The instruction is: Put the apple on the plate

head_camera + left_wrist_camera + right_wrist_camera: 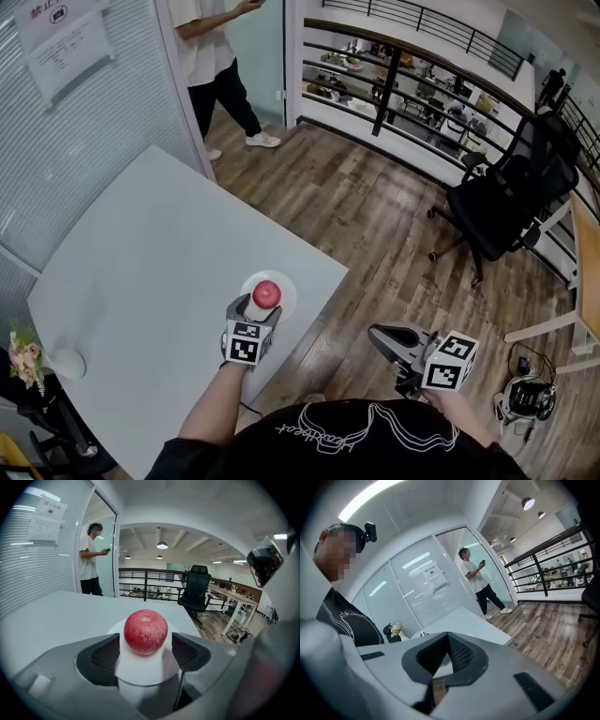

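Note:
A red apple (266,293) rests upright on a small white plate (287,284) near the right edge of the white table (159,272). My left gripper (259,311) reaches in from the near side, its jaws on either side of the apple. In the left gripper view the apple (146,632) sits on the plate (145,674) between the dark pads (107,656), with a thin gap on each side, so the left gripper (146,640) is open. My right gripper (380,336) hangs off the table over the wooden floor. In its own view the right gripper (447,635) is shut on nothing.
A person (217,56) stands by the glass door beyond the table's far end. A black office chair (511,192) stands on the floor at the right. A bunch of flowers (25,356) sits at the table's near left corner. A small device (527,398) lies on the floor.

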`<state>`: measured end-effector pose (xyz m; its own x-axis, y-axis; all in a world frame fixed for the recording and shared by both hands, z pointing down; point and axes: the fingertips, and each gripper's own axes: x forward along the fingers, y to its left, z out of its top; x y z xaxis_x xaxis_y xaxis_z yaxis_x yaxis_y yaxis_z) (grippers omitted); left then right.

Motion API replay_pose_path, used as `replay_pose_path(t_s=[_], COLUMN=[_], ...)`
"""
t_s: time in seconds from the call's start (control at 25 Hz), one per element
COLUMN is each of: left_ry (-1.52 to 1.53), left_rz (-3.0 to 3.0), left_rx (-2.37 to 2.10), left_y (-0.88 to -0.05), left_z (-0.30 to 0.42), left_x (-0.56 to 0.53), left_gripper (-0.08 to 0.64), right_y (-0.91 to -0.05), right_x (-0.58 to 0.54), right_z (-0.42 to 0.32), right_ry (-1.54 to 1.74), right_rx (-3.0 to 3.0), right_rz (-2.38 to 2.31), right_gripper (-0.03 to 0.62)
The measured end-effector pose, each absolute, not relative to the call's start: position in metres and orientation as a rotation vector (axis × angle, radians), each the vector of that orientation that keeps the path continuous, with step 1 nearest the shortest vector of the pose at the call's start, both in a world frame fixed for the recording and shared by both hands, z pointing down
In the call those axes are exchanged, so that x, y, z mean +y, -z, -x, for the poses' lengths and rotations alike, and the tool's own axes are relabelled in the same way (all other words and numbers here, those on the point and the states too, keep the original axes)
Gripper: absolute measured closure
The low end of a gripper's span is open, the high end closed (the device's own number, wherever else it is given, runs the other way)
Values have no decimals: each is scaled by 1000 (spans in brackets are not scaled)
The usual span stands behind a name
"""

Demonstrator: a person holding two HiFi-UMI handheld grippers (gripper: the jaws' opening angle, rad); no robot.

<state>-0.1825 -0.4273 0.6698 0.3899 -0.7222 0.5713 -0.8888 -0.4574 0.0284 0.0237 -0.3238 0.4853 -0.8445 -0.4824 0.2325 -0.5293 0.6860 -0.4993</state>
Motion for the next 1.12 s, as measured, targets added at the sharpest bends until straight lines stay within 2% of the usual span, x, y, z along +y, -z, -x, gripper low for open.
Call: replay_pose_path(t_s=[0.12,0.36,0.68,1.12], left_ry=[-668,-558,-303,15], left_rz=[-2300,-2266,-2323,-2539], left_rx=[-1382,-1384,-1352,-885], left_y=[-669,-649,-568,-450], left_z=[184,190,195,117], left_x=[-425,-412,-384,-305], left_gripper=[207,202,204,223], right_y=[-489,-481,-470,-457], right_x=[-321,-321,-313,-296], right_z=[-23,-13,8,16], right_ry=[-880,-866,-823,-745], right_rx=[-2799,-2834,-2900,-2950], right_rz=[-827,-786,-704,-655], right_gripper=[583,583,583,584])
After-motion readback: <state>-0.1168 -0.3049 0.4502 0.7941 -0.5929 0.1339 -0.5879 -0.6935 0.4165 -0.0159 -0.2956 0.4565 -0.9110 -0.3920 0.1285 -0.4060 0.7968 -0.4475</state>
